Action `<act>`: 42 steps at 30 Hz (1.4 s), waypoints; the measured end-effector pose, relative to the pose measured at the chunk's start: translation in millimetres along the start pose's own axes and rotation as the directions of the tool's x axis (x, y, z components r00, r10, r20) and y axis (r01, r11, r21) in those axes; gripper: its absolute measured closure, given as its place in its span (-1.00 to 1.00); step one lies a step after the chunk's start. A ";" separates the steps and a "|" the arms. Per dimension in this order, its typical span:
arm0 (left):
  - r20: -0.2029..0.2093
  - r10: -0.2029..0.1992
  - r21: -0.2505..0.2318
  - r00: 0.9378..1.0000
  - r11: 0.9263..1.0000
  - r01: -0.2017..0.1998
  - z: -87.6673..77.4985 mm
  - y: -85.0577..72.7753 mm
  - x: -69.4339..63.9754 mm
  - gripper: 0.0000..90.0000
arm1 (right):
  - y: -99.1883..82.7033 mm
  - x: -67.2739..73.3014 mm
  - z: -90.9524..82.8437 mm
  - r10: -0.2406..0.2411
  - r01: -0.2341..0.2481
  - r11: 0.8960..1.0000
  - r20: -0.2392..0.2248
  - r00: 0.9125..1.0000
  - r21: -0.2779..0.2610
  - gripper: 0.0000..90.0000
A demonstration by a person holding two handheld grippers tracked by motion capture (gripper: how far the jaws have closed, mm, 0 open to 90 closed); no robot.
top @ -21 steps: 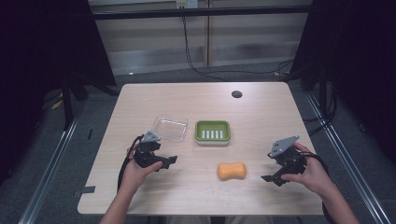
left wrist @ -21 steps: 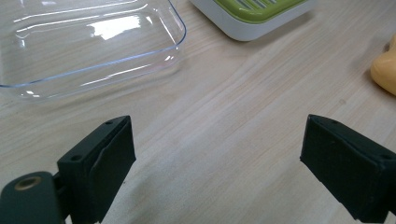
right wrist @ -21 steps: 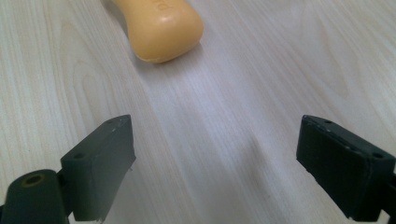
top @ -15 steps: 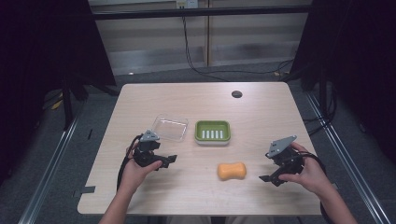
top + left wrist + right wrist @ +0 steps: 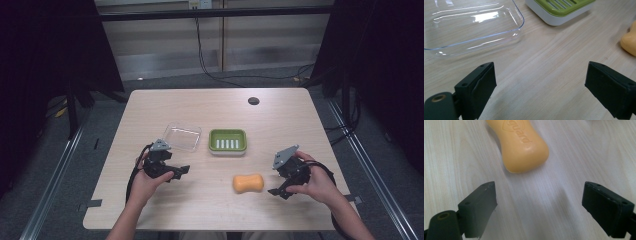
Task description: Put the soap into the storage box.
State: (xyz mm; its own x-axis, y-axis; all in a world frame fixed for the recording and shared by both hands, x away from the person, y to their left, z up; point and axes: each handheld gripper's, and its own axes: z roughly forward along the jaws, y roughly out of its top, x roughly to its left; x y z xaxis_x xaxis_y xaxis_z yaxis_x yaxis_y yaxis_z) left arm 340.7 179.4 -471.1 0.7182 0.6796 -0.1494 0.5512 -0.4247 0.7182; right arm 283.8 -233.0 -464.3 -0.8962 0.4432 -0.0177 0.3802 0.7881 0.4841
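— Orange soap bar [image 5: 248, 183] is what I'm after. It lies flat on the wooden table [image 5: 210, 107], just in front of the green soap dish [image 5: 227, 140] and a little toward my right side. My right claw [image 5: 278, 191] is near its end, jaws spread wide with nothing between them.

— So you're still on the approach?

— That's how I read it. In the right gripper view the soap [image 5: 522, 147] lies ahead of the jaws and somewhat off to one side, not yet between them, so no grasp has begun.

— And your other hand?

— My left claw [image 5: 181, 171] hangs low over bare table, jaws also spread and empty, just in front of the clear plastic tray [image 5: 182, 136]. In the left gripper view that tray [image 5: 471, 25] is close ahead, with the dish beside it.

— What does the next move need?

— I'd push the right claw forward and shift it across until the bar's narrow waist sits between the pads, then close. Soap is probably slick, so I'd want a square, centred pinch. After that I'd guess it goes into the green dish, which stands empty.
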 end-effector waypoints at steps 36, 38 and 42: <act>-0.004 0.002 -0.003 1.000 1.000 -0.002 -1.9 -0.5 0.9 -0.79 | 60.1 7.5 22.6 -0.114 0.119 0.987 -0.051 0.992 0.108 -0.66; -0.001 0.004 -0.001 1.000 1.000 -0.004 -2.0 -0.4 1.1 -0.79 | 61.1 7.6 23.8 -0.124 0.129 0.985 -0.050 0.991 0.111 -0.66; 0.001 0.000 -0.006 1.000 1.000 0.000 -2.3 -0.5 1.4 -0.79 | 65.5 9.1 29.4 -0.143 0.150 0.981 -0.058 0.988 0.121 -0.65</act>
State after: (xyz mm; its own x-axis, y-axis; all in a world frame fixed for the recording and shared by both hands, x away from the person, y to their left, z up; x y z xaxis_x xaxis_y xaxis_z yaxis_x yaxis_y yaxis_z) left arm 340.5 182.0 -470.1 0.7184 0.6793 -0.1500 0.5491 -0.4212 0.7219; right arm 307.3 -164.8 -458.5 -0.9533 0.3000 -0.0362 0.2666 0.8913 0.3667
